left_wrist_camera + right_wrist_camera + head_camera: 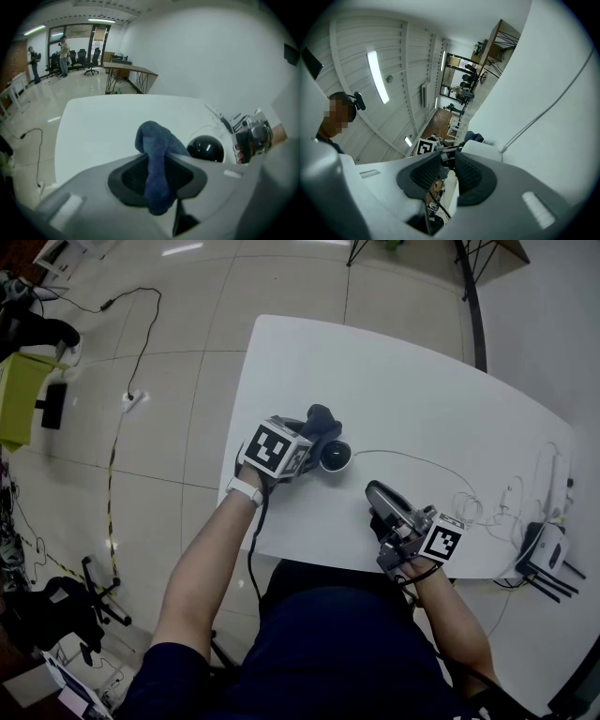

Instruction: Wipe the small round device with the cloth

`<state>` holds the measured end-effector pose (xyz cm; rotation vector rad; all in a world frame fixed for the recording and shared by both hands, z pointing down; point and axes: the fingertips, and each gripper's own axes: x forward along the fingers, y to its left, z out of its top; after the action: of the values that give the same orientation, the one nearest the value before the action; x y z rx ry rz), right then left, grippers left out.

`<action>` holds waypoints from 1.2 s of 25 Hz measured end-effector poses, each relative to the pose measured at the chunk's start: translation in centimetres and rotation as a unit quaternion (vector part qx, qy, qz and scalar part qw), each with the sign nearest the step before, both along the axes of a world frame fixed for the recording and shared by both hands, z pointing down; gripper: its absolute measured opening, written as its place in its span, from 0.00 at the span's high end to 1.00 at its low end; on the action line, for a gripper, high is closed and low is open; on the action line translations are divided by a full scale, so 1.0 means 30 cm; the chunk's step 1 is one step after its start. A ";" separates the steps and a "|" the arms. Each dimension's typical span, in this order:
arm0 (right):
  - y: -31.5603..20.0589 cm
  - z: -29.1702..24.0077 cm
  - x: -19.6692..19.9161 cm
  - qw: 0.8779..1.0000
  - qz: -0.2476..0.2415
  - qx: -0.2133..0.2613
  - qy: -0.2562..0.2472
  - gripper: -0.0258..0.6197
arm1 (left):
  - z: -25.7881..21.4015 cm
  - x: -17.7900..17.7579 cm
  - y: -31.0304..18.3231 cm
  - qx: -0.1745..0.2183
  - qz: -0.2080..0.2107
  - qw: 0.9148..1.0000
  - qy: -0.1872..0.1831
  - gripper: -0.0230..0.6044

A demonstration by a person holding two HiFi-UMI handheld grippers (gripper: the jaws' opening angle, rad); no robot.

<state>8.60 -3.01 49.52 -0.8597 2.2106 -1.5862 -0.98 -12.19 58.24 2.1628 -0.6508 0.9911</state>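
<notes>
The small round device (pixel 335 457) sits on the table (pixel 412 390), towards its left side. The cloth (pixel 322 420) is between the jaws of the left gripper (pixel 314 442), just left of the device and behind it. The right gripper (pixel 377 491) is to the device's right, nearer the person and apart from it. A cable (pixel 412 460) runs across the table from the device to the right. A power strip (pixel 131 401) lies on the floor, left of the table.

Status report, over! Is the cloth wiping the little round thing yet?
Left gripper shut on blue cloth; right gripper open, empty. Black round dome device on white table, cloth close beside it, contact unclear. Nothing between.
</notes>
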 end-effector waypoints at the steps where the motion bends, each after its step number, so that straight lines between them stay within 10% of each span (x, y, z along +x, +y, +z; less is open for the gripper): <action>1: 0.000 0.003 0.002 1.000 0.001 -0.001 0.002 0.80 | 0.006 0.000 -0.001 0.006 0.008 1.000 -0.011 0.80; 10: 0.030 -0.003 0.054 1.000 0.021 -0.005 -0.006 0.81 | 0.080 -0.046 -0.021 0.109 0.059 0.982 -0.140 0.80; 20: 0.094 -0.012 0.119 0.999 0.033 -0.008 -0.024 0.82 | -0.159 -0.099 0.016 0.097 -0.076 0.991 -0.045 0.80; 30: 0.062 -0.038 0.052 1.000 0.011 0.002 -0.022 0.82 | -0.354 0.042 0.144 0.161 -0.017 0.987 -0.018 0.80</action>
<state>10.18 -1.14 48.37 -0.8376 2.1661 -1.5743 0.27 -7.86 47.62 2.4051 -0.9165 0.9617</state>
